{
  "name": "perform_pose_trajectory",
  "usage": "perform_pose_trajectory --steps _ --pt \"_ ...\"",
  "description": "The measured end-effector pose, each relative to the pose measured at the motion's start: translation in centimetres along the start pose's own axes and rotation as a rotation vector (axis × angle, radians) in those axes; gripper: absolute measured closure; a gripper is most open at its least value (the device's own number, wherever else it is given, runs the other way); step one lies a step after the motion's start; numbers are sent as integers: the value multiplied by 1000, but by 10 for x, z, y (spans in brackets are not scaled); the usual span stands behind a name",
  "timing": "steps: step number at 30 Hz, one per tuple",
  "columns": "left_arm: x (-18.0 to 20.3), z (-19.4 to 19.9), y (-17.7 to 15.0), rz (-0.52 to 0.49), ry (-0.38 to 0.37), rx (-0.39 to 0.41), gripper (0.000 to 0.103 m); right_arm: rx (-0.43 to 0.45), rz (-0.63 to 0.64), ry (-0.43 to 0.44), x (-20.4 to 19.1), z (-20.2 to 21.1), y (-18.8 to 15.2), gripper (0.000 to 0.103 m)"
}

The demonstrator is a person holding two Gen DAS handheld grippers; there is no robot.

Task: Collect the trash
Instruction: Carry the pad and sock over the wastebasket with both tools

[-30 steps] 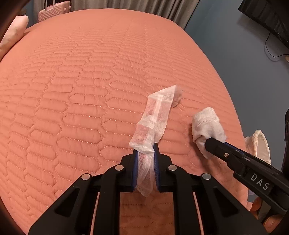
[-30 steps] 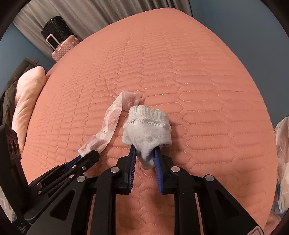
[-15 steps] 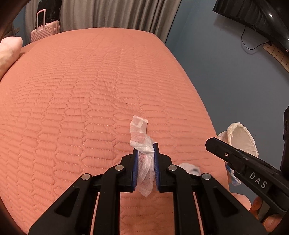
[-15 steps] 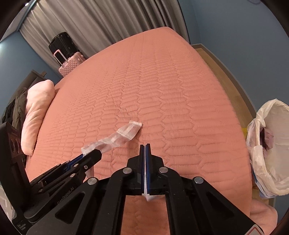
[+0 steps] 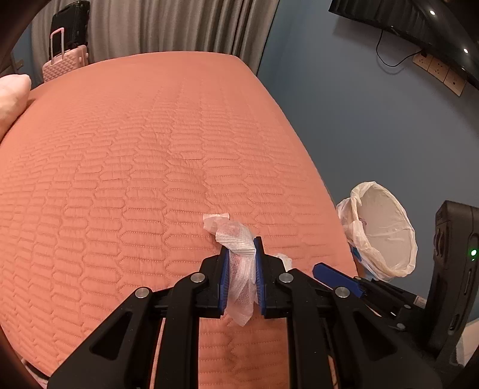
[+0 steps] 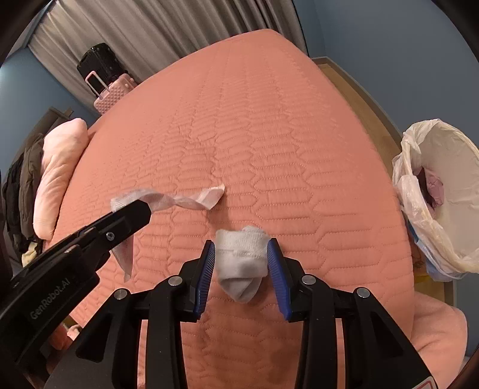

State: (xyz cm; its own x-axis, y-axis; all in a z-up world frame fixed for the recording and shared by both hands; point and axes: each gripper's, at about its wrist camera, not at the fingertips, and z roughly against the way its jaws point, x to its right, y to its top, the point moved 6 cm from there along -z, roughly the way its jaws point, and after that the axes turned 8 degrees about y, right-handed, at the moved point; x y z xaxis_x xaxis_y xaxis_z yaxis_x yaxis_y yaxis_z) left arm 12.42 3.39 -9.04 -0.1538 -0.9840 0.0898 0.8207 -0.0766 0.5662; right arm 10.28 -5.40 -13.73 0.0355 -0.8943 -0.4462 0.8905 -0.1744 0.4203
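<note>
In the left wrist view, most of the picture is filled by a salmon quilted bedspread (image 5: 149, 179), stitched in long rounded cells, with grey curtains (image 5: 179, 27) hung behind it at 12 o'clock and a blue-grey wall (image 5: 359, 119) seen toward 2 o'clock. A pink suitcase (image 5: 64, 64) is stood at 11 o'clock with a black case behind it, and a pale pillow edge is cut off at 10 o'clock. A bin lined with a whitish bag (image 5: 386, 230) is placed off the bed at 3 o'clock. The left gripper (image 5: 242, 269) is clamped on a crumpled clear wrapper (image 5: 236, 239), whose free end is trailed up toward 12 o'clock over the cover. The right gripper (image 5: 335, 276) is only partly seen at 4 o'clock, its tips hidden. In the right wrist view, the same bedspread (image 6: 254, 134), curtains (image 6: 164, 27) and suitcase (image 6: 110, 95) are shown, with a pink pillow (image 6: 60, 170) at 9 o'clock and dark clothing, hard to make out, beyond it. The bin bag (image 6: 431, 194) is cut off at 3 o'clock; something purplish lies inside, not identifiable. The right gripper (image 6: 242, 269) is opening, and a balled white sock (image 6: 242, 260) sits between its blue pads, barely touched if at all. The left gripper (image 6: 131, 214) is seen at 9 o'clock with the wrapper (image 6: 185, 200) pinched.
</note>
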Motion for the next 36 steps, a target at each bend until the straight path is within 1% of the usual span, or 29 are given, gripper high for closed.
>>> perform_pose_trajectory --steps 5,7,8,10,13,14,18,23,30,36 --pt "-4 -3 -8 8 14 -24 88 -28 10 -19 -2 -20 -3 67" --pt "-9 -4 -10 17 17 -35 88 -40 3 -22 2 -27 -1 67" --pt "-10 -5 -10 20 17 -39 88 -52 -1 -22 3 -31 -3 69" --pt "-13 -5 -11 21 20 -43 88 -58 -1 -22 5 -35 -4 78" --pt "-14 -5 -12 22 22 -46 88 -58 8 -27 5 -34 -6 89" --pt "-13 -5 -12 24 21 -48 88 -55 6 -26 5 -33 -6 90" --pt "-8 -4 -11 21 23 -44 88 -25 12 -31 6 -20 -4 93" --pt "1 7 -6 -2 22 -20 88 22 23 -18 4 4 0 94" --pt "21 29 4 -43 6 28 88 108 45 4 -4 51 13 94" --pt "48 48 11 -85 -10 61 88 178 37 17 2 94 17 93"
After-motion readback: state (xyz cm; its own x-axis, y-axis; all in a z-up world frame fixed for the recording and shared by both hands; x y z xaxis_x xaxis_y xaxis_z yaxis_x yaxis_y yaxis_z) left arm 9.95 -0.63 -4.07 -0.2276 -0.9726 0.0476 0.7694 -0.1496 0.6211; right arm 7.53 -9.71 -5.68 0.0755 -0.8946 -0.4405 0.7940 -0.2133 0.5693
